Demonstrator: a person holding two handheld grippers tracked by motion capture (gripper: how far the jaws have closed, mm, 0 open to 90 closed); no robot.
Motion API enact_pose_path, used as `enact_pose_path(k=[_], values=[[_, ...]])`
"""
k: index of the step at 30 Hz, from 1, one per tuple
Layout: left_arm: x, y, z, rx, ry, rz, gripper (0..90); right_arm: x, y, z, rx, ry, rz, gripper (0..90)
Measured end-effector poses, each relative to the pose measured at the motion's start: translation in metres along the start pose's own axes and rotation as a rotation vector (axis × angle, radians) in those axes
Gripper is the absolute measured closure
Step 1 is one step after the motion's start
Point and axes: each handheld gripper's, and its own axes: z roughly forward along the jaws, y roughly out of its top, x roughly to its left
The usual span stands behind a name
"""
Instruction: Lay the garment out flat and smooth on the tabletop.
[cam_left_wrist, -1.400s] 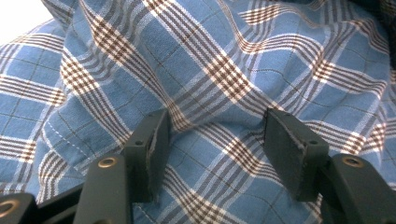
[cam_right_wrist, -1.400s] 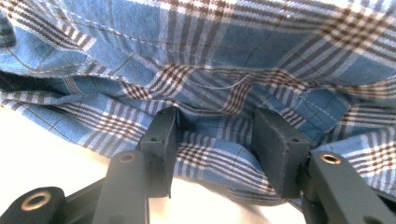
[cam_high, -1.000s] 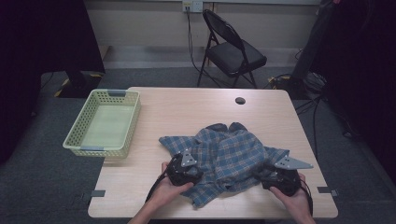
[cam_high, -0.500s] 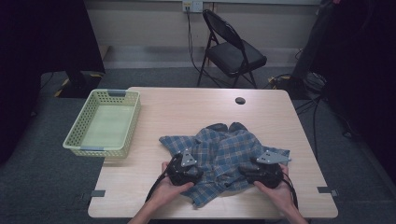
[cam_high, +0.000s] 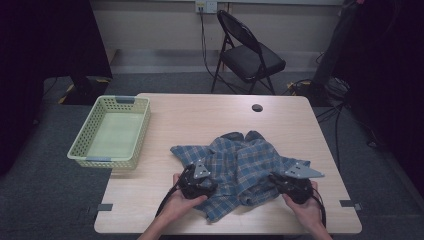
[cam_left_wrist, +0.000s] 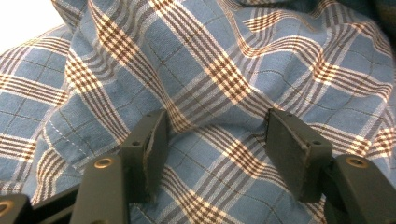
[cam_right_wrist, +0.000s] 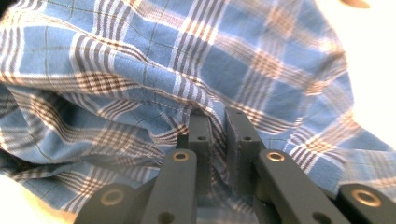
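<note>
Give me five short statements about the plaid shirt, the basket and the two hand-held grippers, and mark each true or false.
1. The plaid shirt lies crumpled on the table. True.
2. The shirt is inside the green basket. False: the basket holds nothing and stands apart, left of the shirt.
3. The right hand-held gripper pinches a fold of shirt fabric. True; its jaws have just been closing.
4. The left hand-held gripper is clamped shut. False: its jaws stand apart over the cloth.
5. A folding chair stands beyond the table. True.

Black grippers, left gripper (cam_high: 207, 186) and right gripper (cam_high: 274, 179), carry grey three-cornered plates, brass-coloured rivets, black cables.
</note>
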Motion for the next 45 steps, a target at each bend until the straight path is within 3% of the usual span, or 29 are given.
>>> enact_pose_path(k=[3, 5, 16, 20, 24, 27, 30, 31, 34, 36, 40, 43, 45], values=[[-0.001, -0.001, 0.0, -0.006, 0.008, -0.008, 38.8, -0.008, -0.002, -0.022, -0.052, -0.048, -0.003, 83.1], [-0.001, -0.001, 0.0, -0.007, 0.01, -0.008, 38.8, -0.015, -0.006, -0.036, -0.078, -0.076, 0.02, 83.3], [-0.001, -0.001, -0.001, -0.003, 0.007, -0.007, 38.8, -0.054, -0.036, -0.096, -0.129, -0.209, 0.109, 83.5], [-0.001, -0.002, -0.002, 0.0, 0.002, -0.005, 38.8, -0.064, -0.049, -0.096, -0.076, -0.234, 0.116, 83.3], [0.0, -0.002, -0.004, 0.01, -0.005, 0.0, 38.9, -0.069, -0.075, -0.077, 0.047, -0.214, 0.124, 81.8], [0.001, -0.003, -0.006, 0.017, -0.01, 0.002, 38.8, -0.068, -0.081, -0.068, 0.12, -0.204, 0.109, 70.7], [-0.003, -0.002, -0.008, 0.029, 0.026, 0.027, 38.8, -0.068, -0.076, -0.074, 0.096, -0.197, 0.08, 66.2], [-0.008, 0.0, -0.008, 0.038, 0.049, 0.047, 38.9, -0.072, -0.064, -0.092, 0.017, -0.203, 0.103, 62.6], [-0.009, 0.002, -0.009, 0.041, 0.034, 0.043, 38.7, -0.077, -0.054, -0.109, -0.034, -0.217, 0.119, 60.5], [-0.007, 0.005, -0.014, 0.018, -0.019, 0.012, 38.2, -0.079, -0.05, -0.116, -0.049, -0.224, 0.119, 58.9], [-0.006, 0.011, -0.022, -0.021, -0.035, -0.002, 38.2, -0.08, -0.044, -0.128, -0.074, -0.259, 0.128, 56.3], [-0.005, 0.017, -0.027, -0.059, -0.057, -0.021, 38.2, -0.082, -0.04, -0.134, -0.111, -0.242, 0.158, 57.8], [-0.005, 0.025, -0.03, -0.076, -0.042, -0.009, 38.3, -0.077, -0.035, -0.13, -0.114, -0.213, 0.153, 57.8]])
